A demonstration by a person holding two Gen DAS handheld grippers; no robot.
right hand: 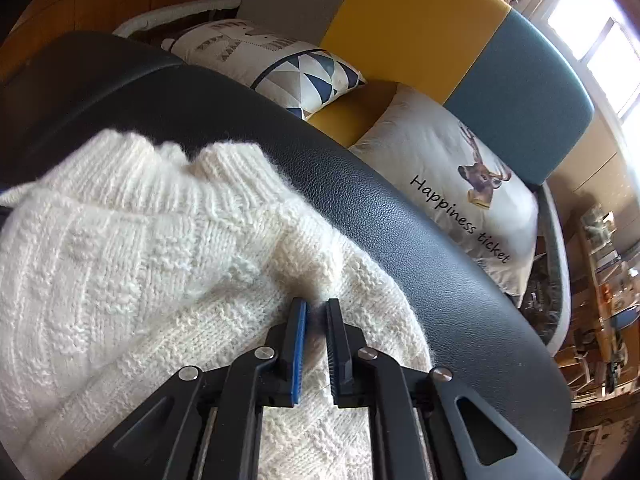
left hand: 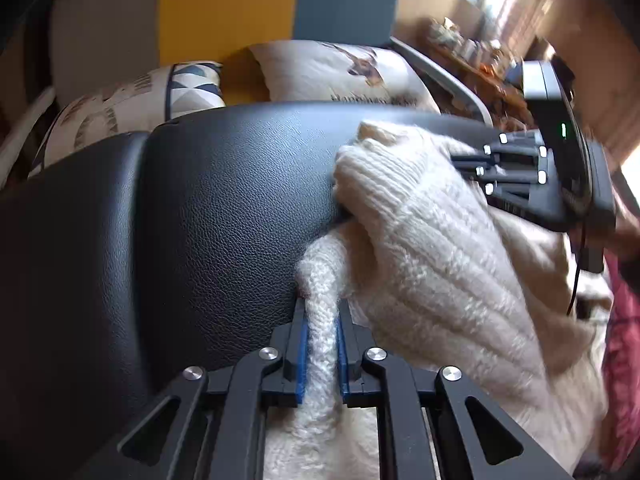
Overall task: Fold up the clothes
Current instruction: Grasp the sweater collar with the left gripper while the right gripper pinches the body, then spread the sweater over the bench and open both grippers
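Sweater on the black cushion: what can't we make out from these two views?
- Sweater outline: cut off by the bottom and left edges, right wrist view.
- Right gripper fingertips: buried in knit, left wrist view.
- Left gripper grip depth: wool covers its pads.
- Shelf clutter: blurred, too small.

A home living room, as I see it through both wrist cameras. A sofa (right hand: 420, 28) with grey, yellow and teal back panels carries two throw pillows: a geometric-print pillow (right hand: 280, 68) and a deer-print pillow (right hand: 452, 196) lettered "Happiness ticket". A black leather-textured surface (right hand: 360, 200) lies in front. Sunlit windows (right hand: 600, 32) and a cluttered wooden shelf (left hand: 472, 56) of small household items complete the domestic setting.
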